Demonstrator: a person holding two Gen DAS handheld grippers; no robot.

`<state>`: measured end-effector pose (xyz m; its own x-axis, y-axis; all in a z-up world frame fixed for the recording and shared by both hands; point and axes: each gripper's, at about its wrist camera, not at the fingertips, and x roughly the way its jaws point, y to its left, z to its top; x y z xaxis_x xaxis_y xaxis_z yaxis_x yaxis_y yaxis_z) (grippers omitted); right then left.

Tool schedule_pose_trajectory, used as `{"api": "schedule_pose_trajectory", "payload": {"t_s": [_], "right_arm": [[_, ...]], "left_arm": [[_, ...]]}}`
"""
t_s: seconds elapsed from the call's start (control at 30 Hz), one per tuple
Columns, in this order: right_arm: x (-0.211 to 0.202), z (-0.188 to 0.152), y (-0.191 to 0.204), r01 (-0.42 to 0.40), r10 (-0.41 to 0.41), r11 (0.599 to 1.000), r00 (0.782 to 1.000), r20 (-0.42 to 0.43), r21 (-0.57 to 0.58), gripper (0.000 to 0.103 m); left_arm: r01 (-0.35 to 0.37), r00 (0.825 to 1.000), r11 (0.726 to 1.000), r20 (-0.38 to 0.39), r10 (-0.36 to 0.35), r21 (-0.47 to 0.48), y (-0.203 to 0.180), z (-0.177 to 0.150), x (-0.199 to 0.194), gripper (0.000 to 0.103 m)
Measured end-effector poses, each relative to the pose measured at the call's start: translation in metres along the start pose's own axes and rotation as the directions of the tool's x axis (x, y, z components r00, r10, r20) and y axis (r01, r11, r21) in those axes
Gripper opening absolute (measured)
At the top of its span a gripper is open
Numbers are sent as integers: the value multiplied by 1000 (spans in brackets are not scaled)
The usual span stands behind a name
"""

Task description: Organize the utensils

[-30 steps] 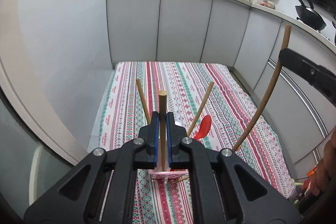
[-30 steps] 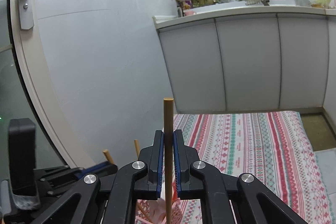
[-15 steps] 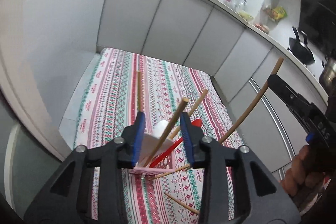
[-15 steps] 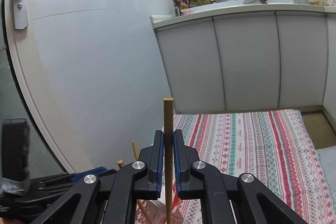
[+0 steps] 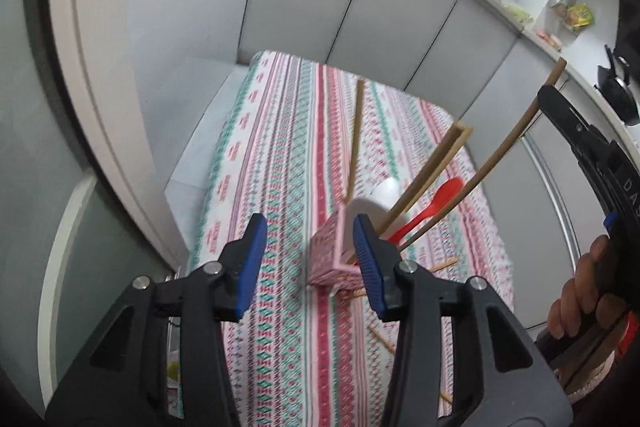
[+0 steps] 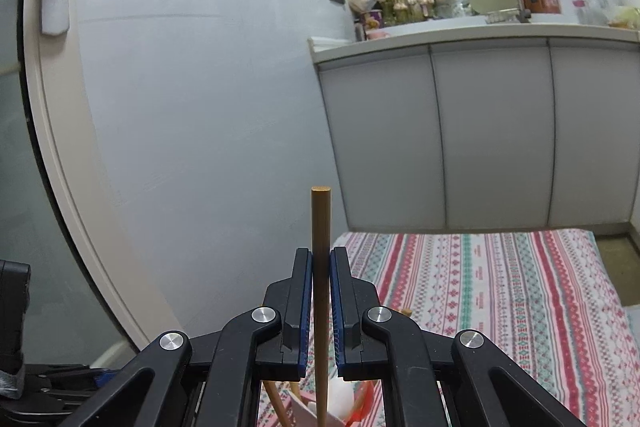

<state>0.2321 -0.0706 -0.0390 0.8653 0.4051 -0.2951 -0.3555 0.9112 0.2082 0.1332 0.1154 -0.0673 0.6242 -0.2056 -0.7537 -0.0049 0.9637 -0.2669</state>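
**Utensils going upright into the pink holder, one chopstick at a time**

Utensils are being gathered on the striped tablecloth [image 5: 280, 155], which is covering a low table pushed up against the grey kitchen cabinets [image 5: 360, 7]. Standing near the middle of the cloth is the pink holder [image 5: 326, 259], an open-topped box that keeps long things on end, so everything dropped in is leaning against its rim rather than lying flat.

The left gripper [image 5: 310, 259] is hanging just in front of the holder with its jaws opening and nothing pressed between the blue pads; the holder only shows through the gap, farther off. The right gripper [image 6: 320, 311] is clenching a wooden chopstick [image 6: 320, 247] upright, probably so that its lower end can slide straight down into the box, whose pink rim is showing right below the jaws. A hand [image 5: 580, 303] is gripping that tool's handle at the edge of the left view.

Already leaning in the holder are a pair of chopsticks [image 5: 432, 171], a single chopstick [image 5: 354, 139], a white spoon [image 5: 380, 203] and a red spoon [image 5: 436, 203]. A few loose chopsticks [image 5: 380, 341] are lying on the cloth beside the box, not yet collected.
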Motion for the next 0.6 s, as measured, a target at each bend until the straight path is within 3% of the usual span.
{"api": "schedule_pose_trajectory", "payload": {"t_s": [0.33, 0.6], "right_arm": [[38, -30, 4, 22, -27, 999, 990, -135, -34, 7], [52, -50, 8, 18, -31, 998, 981, -193, -66, 7]], "left_arm": [[-26, 998, 999, -57, 28, 33, 2, -10, 11, 49], [-25, 997, 999, -74, 28, 39, 2, -11, 15, 51]]}}
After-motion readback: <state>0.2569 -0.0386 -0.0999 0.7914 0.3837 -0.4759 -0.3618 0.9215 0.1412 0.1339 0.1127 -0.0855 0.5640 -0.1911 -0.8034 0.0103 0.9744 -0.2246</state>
